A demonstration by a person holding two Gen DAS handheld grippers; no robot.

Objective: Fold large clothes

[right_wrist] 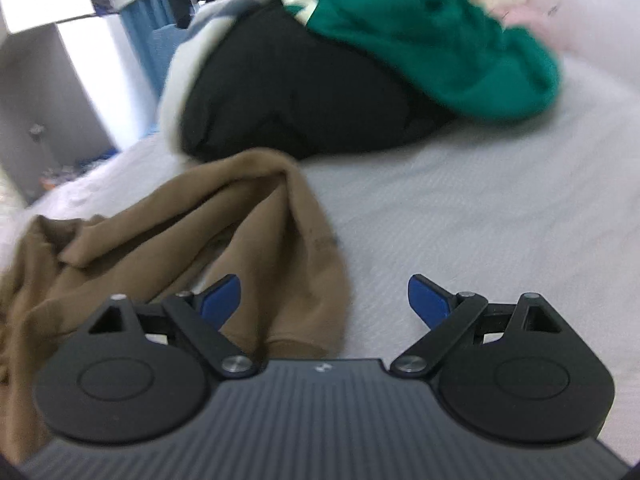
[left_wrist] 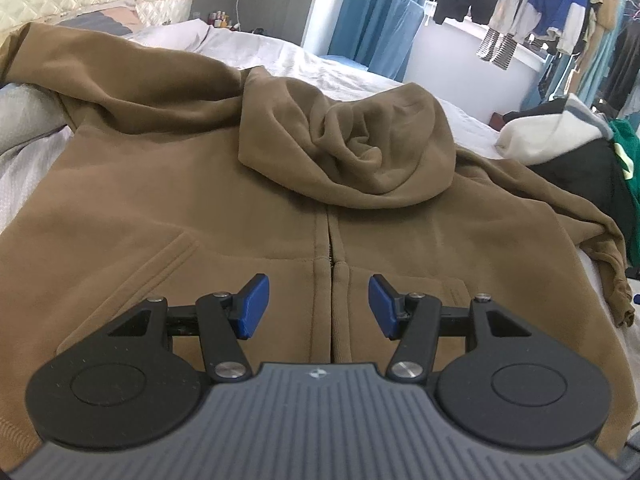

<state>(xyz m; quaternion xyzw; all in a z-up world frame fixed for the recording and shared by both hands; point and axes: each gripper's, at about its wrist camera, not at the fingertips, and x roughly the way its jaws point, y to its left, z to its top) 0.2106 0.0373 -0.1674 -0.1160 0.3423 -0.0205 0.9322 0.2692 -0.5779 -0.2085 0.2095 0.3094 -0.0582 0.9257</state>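
Lying flat under both grippers' open, empty jaws: brown hoodie [left_wrist: 200,184], sleeve [right_wrist: 248,240] rightward.

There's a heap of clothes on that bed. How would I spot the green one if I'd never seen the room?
Start at the wide bed with the pale grey sheet, where a brown zip-up fleece hoodie lies spread out. Past the hoodie's crumpled brown sleeve sits a small heap of clothes. The teal-green sweatshirt with pale lettering lies on top of a black garment, the only bright green thing there.

Hoodie [left_wrist: 200,200] lies on bed [left_wrist: 304,56], clothes pile [left_wrist: 580,152] right.
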